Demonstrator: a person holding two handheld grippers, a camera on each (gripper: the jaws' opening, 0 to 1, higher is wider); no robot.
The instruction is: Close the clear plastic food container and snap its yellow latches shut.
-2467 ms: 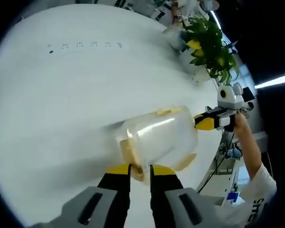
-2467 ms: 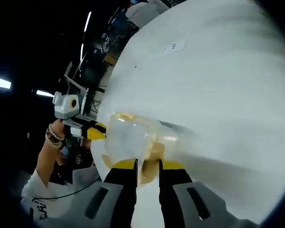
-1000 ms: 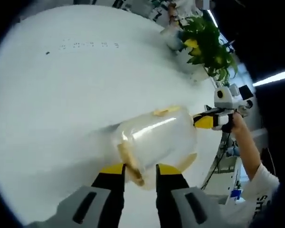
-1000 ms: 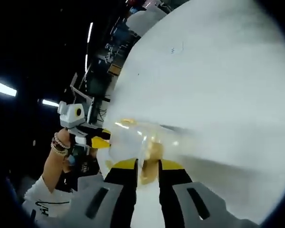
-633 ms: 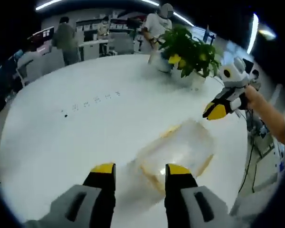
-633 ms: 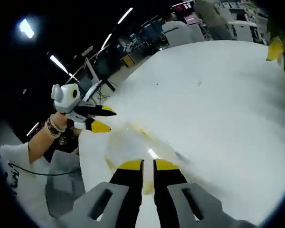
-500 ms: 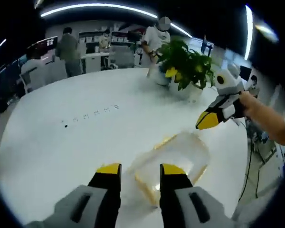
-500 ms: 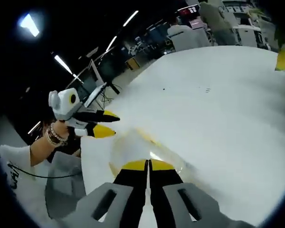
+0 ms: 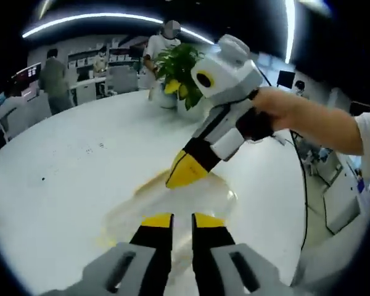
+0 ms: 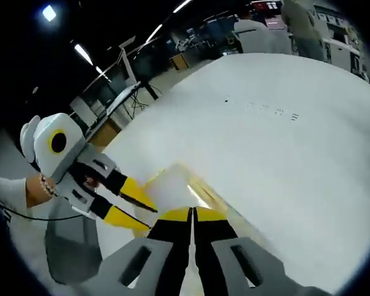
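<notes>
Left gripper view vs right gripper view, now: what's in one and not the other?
Left gripper view: a potted plant at the table's far edge and people standing behind it.
Right gripper view: a dark stand beyond the table and a row of small marks on the tabletop.
Both: the white table, the clear container on it, and the other hand-held gripper close above the container.

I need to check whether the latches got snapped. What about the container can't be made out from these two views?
- Latches: in the left gripper view the container is motion-blurred, and the right gripper covers its far edge.
- Near side: in the right gripper view the right gripper's own jaws cover it, and the left gripper crosses its left end.
- Lid seating: too blurred in either view.
</notes>
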